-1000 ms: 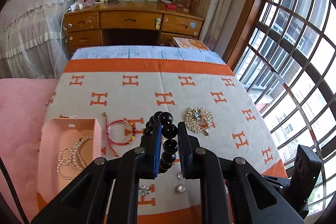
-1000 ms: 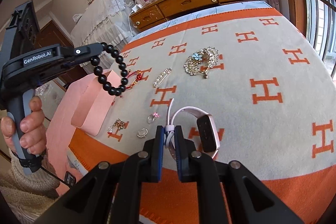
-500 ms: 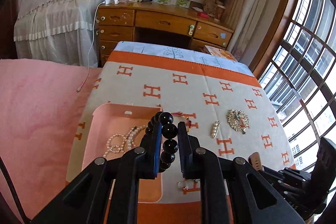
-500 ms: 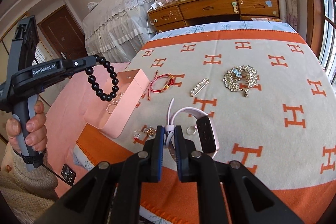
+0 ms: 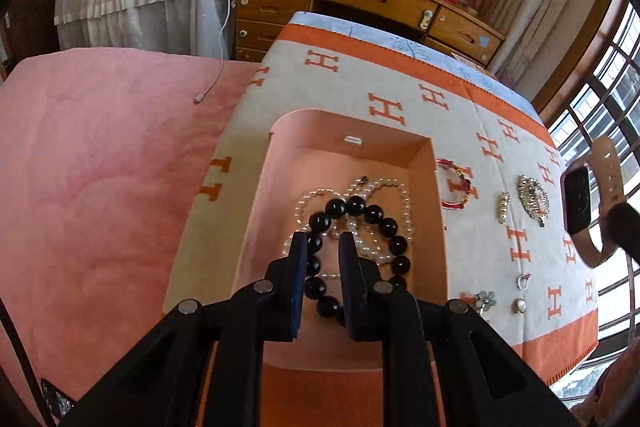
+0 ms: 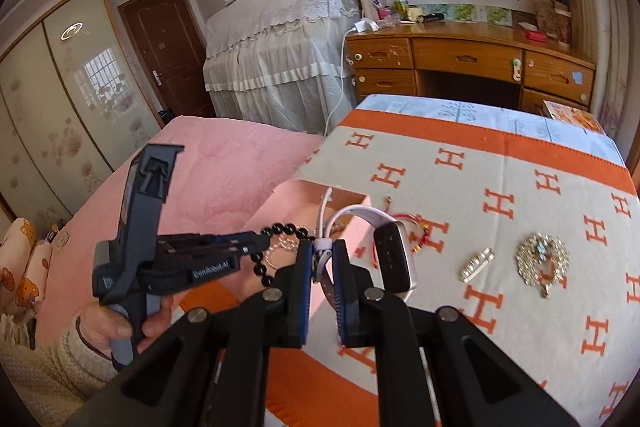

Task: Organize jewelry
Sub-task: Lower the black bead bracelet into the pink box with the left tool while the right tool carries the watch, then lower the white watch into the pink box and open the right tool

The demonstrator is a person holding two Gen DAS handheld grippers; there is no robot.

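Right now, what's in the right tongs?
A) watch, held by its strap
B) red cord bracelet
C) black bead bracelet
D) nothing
A: the right tongs pinch the pale strap of the watch, lifted above the blanket; the black bead bracelet is at the left tongs, over the pink box.

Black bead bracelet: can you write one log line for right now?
left gripper: opening, black bead bracelet between, over pink box | right gripper: shut on watch

Left tongs (image 5: 323, 241) tilted steeply down, jaws opening; right tongs (image 6: 323, 249) clamped shut.
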